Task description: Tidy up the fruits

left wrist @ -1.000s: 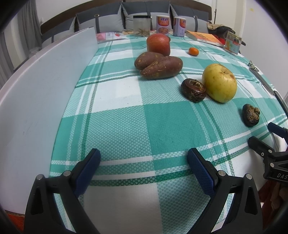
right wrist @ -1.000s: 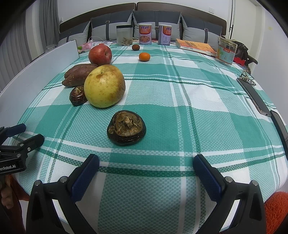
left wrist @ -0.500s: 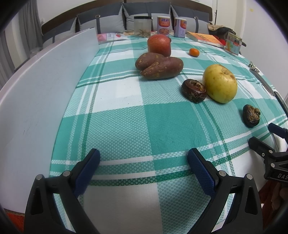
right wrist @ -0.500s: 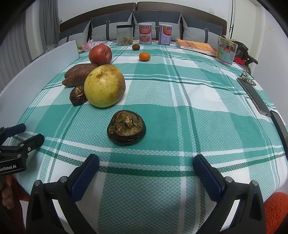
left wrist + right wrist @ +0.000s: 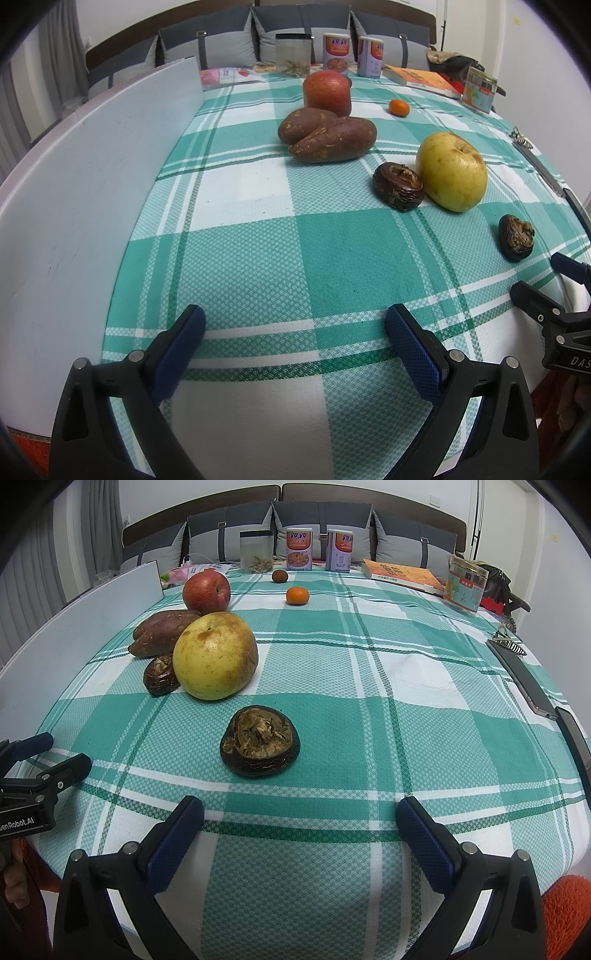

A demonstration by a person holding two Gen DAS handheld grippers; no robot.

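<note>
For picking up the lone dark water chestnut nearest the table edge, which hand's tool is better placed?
Probably the right. The right tool is open with the water chestnut almost straight ahead of its gap. From the left tool, also open, that chestnut lies far off to the side, needing a sideways reach.

home living room, cushioned sofa (image 5: 321,528), checked tablecloth (image 5: 369,701)

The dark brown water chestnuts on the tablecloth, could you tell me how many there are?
2: one dark brown water chestnut nearest the right claw, another touching the big yellow pear. Others may be hidden.
</note>
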